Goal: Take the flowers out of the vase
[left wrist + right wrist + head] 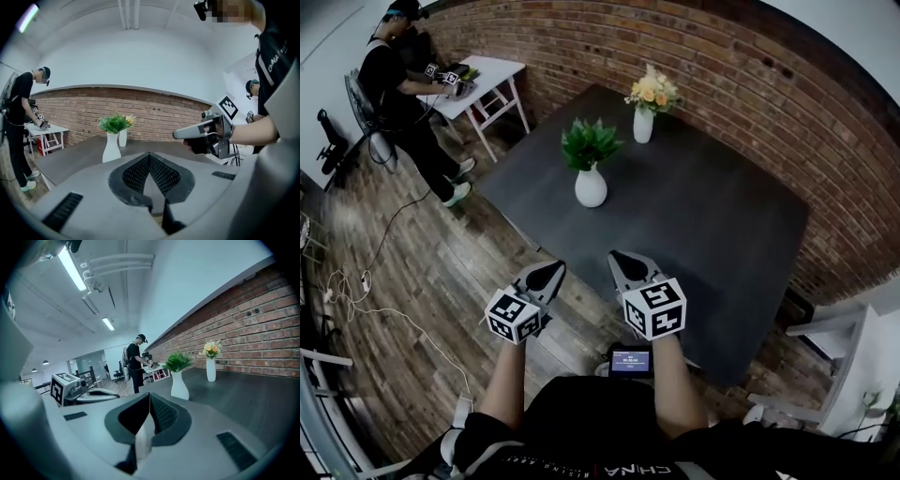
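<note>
Two white vases stand on a dark grey table [703, 216]. The near vase [591, 187] holds green leaves [589, 142]; the far vase [643, 124] by the brick wall holds yellow and cream flowers [653, 90]. Both vases also show in the left gripper view, near vase [111, 147], and in the right gripper view, near vase [179, 385] and far vase [211, 369]. My left gripper [547, 274] and right gripper [627, 266] hover side by side at the table's near edge, short of the vases. Both are shut with nothing between the jaws.
A brick wall [722, 66] runs behind the table. Another person [403, 84] stands at a small white table [483, 80] at the far left. Cables [366, 281] lie on the wooden floor. White furniture [825, 328] stands to the right of the table.
</note>
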Available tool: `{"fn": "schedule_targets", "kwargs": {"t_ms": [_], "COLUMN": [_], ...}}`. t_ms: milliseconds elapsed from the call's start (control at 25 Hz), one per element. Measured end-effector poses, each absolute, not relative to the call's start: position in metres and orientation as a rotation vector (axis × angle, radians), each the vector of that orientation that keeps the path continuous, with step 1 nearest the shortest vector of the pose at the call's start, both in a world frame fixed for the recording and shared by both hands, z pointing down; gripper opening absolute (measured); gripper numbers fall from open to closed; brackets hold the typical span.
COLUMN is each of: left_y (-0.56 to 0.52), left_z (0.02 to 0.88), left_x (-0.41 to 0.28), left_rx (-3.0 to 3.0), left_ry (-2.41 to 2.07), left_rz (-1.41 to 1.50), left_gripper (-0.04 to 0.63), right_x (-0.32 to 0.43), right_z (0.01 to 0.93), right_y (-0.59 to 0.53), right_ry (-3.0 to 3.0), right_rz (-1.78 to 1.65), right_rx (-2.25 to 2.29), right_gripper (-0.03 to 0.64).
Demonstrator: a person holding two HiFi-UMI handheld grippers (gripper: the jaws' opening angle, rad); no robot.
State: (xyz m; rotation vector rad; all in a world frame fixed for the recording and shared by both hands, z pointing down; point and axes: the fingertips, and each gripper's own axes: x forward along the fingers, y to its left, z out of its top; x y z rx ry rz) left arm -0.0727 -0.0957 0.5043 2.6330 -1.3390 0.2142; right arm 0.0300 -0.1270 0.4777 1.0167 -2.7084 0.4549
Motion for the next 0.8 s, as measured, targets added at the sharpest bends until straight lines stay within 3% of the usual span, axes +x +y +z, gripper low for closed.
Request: {"fn": "schedule_targets", "kwargs": {"t_ms": [800], "left_y": [-0.291], "left_z": [0.516], "left_x": [-0.137], "left_rx": [2.694], "left_ry": [-1.151], "left_rz": [0.205], "left_gripper": [0.003], "right_x": [-0.031], "right_z": [0.491], "right_y": [-0.309], "right_ry": [-2.619], "right_rz": [0.513], "right_rx": [1.133], "right_gripper": [0.008]}}
